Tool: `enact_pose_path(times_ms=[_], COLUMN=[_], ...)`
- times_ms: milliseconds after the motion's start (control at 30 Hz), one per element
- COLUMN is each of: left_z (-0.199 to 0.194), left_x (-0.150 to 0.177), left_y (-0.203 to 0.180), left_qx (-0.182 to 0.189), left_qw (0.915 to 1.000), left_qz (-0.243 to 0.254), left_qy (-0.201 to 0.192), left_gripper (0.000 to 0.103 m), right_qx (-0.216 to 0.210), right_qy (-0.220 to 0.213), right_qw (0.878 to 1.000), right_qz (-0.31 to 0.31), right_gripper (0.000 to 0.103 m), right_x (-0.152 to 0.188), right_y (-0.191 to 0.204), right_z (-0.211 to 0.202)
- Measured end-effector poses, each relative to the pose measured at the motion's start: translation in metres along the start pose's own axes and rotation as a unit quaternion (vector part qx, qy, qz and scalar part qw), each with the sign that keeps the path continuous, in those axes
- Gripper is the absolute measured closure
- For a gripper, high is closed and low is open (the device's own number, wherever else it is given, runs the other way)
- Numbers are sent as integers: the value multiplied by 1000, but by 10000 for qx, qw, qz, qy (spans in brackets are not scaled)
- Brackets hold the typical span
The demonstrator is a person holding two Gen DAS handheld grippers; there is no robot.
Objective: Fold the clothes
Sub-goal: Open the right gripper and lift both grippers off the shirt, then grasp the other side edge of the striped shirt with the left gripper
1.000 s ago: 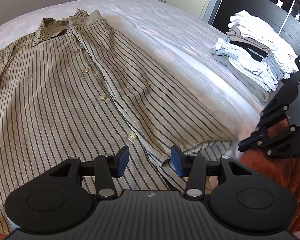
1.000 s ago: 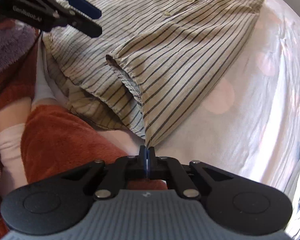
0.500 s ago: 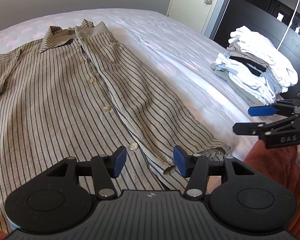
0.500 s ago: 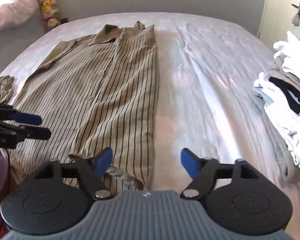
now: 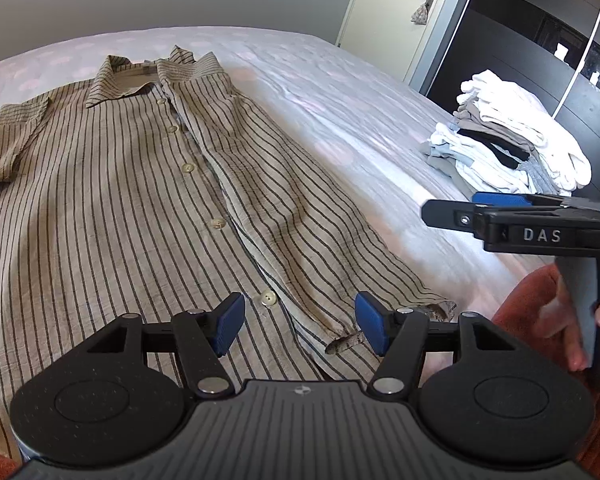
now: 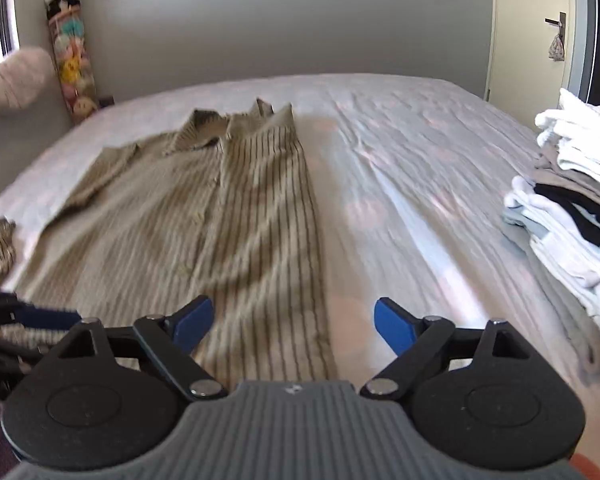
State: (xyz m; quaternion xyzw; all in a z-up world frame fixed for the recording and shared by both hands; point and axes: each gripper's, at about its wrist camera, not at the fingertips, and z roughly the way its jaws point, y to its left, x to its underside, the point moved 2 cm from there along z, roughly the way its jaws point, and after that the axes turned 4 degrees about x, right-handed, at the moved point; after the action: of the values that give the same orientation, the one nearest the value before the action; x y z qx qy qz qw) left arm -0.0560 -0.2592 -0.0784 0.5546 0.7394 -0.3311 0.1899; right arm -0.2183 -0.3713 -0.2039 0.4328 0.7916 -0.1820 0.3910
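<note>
Striped shirt (image 5: pixel 148 200) lies flat, buttoned, on bed (image 5: pixel 340 120) w/ right side folded in, both L gripper (image 5: pixel 300 326) & R gripper (image 6: pixel 292 326) spread wide, holding nothing, "DAS" readable on R tool body, clothes stack (image 5: pixel 512 148) at right.

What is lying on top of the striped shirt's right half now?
The striped shirt's right side panel, long sleeve included, lies folded over the front; the sleeve's cuff sits near the hem. Whatever fabric lies beneath that fold is covered. Neither tongs touch it.
</note>
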Motion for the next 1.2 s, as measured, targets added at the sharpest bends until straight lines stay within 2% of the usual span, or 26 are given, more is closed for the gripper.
enact_pose_path(times_ms=[67, 267, 367, 500, 567, 633, 733, 833, 967, 1100, 1200], left_z=[1, 6, 9, 9, 10, 11, 5, -6, -31, -64, -81], left_x=[0, 0, 0, 0, 0, -1, -7, -13, -23, -38, -46], left_y=[1, 3, 3, 8, 8, 9, 18, 38, 74, 105, 130], left_qx=[-32, -128, -299, -452, -543, -637, -809, -1100, -1433, -2021, -2556], left_qw=[10000, 9998, 9991, 9977, 9967, 9955, 9917, 9824, 9632, 9458, 9298], left_qz=[-32, -128, -202, -421, -497, -580, -950, -1492, -2274, -2539, -2620], left_qy=[32, 130, 238, 284, 349, 392, 310, 230, 96, 122, 381], left_gripper=[44, 44, 45, 46, 52, 52, 53, 55, 64, 66, 67], right_qx=[-71, -146, -226, -347, -426, -505, -627, -782, -1064, -1260, -1385], right_qy=[-33, 184, 236, 216, 233, 250, 255, 237, 291, 307, 372], right_qw=[9999, 9992, 9984, 9988, 9988, 9984, 9976, 9962, 9919, 9884, 9853], right_qz=[83, -313, -466, -266, -104, -6, 119, 288, 636, 794, 933], right_gripper=[10, 10, 10, 10, 10, 10, 10, 10, 10, 10, 10], right_x=[2, 18, 22, 24, 24, 25, 27, 27, 26, 27, 29], right_y=[4, 14, 18, 10, 4, 1, -4, -10, -20, -27, -33], right_z=[8, 22, 25, 26, 26, 26, 25, 25, 24, 25, 30])
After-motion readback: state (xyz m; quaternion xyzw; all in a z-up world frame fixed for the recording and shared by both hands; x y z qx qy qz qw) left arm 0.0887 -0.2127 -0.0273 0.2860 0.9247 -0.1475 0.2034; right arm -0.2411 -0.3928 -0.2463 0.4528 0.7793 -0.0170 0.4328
